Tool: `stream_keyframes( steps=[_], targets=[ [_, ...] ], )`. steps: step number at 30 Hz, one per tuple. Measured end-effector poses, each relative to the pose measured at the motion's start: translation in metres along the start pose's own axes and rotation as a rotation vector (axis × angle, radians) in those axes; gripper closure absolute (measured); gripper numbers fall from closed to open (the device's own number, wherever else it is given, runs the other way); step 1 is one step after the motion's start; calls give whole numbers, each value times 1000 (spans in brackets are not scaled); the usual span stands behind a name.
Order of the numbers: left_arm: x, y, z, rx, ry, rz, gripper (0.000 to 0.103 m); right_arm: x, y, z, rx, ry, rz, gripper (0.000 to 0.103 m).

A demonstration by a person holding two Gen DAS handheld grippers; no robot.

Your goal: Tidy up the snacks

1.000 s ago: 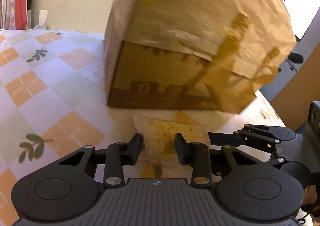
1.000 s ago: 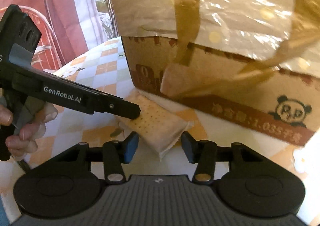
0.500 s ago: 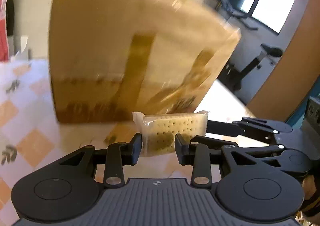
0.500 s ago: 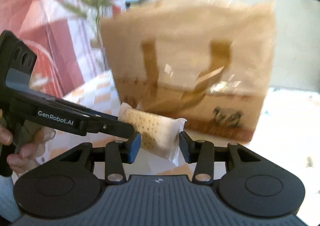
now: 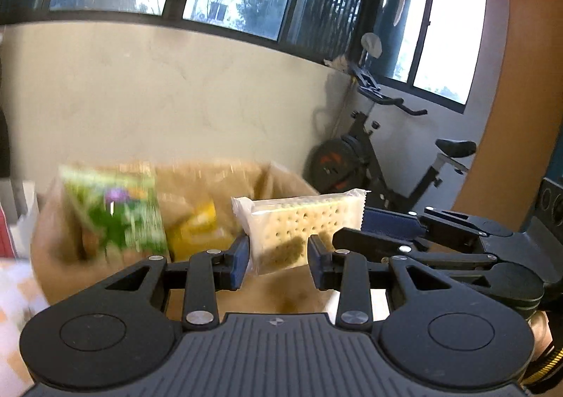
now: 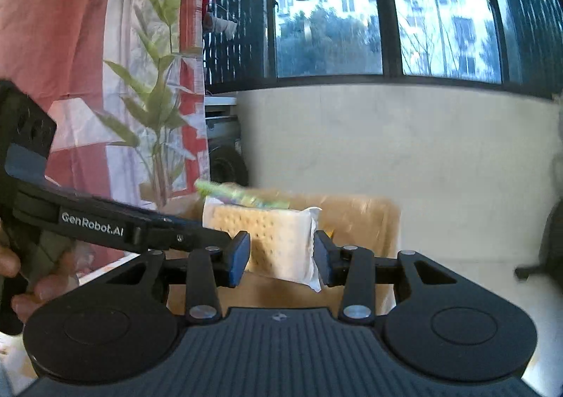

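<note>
A clear-wrapped cracker packet [image 5: 299, 224] is held up in the air above the open top of a brown paper bag [image 5: 211, 182]. My left gripper [image 5: 278, 261] and my right gripper [image 6: 281, 258] are both shut on the packet [image 6: 278, 245], each from one side, their fingers crossing at right angles. The right gripper's fingers [image 5: 387, 238] show in the left wrist view, the left gripper's fingers [image 6: 197, 237] in the right wrist view. Inside the bag are a green snack pack [image 5: 116, 214] and a yellow pack [image 5: 200, 228].
The bag [image 6: 352, 217] stands on a checked tablecloth [image 5: 14, 295]. Behind it are a pale wall, windows, an exercise bike [image 5: 380, 158] at the right and a plant [image 6: 155, 122] by a red curtain.
Both grippers have lifted the cracker packet from the tablecloth in front of the bag up to the level of the bag's open top, so the bag's contents show.
</note>
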State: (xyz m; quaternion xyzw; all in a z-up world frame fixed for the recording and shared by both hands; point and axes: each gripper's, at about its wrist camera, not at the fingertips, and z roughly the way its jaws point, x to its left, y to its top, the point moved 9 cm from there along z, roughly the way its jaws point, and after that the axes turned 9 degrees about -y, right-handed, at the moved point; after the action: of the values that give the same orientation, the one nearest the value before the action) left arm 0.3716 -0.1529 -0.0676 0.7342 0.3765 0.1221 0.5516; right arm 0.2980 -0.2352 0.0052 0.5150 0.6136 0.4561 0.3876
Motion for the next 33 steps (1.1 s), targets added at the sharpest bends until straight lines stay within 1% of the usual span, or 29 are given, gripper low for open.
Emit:
stream_keyframes(
  steps=[3,5,7,11,14,17,19,22,24,25,26,27,29,33],
  targets=[
    [10,20,15,4,20,-1,65,-9,13,26,18,4,-3,61],
    [17,24,25,28,37,-14,65,-13,15,44,36,1,7,61],
    [22,21,33,57,69,-22,65,-14,11,60,63,-5,-3,61],
    [33,15,49,91,120,-24,65,-12,-2,82,139,-8,-26,61],
    [39,10,59,109,123,-59,65,-12,-11,93,184,-6,-28,61],
    [45,5,59,113,116,-86,66,-12,-15,99,211,-16,-30,61],
    [49,5,62,123,129,-93,65,-14,-19,99,226,-28,-16,61],
    [47,8,52,109,166,-75,54,-14,-22,97,239,-64,-14,59],
    [49,12,42,94,182,-62,40,-15,-22,94,242,-86,-24,53],
    [47,15,36,81,185,-55,37,-16,-22,91,241,-94,-26,47],
    [46,17,29,69,189,-48,31,-16,-21,89,239,-99,-24,42],
    [44,18,22,57,197,-42,25,-16,-20,87,235,-104,-17,39],
    [40,22,8,39,229,-29,18,-16,-16,81,227,-106,2,24],
    [31,26,-20,25,281,8,16,-15,-8,63,201,-121,33,13]
  ],
)
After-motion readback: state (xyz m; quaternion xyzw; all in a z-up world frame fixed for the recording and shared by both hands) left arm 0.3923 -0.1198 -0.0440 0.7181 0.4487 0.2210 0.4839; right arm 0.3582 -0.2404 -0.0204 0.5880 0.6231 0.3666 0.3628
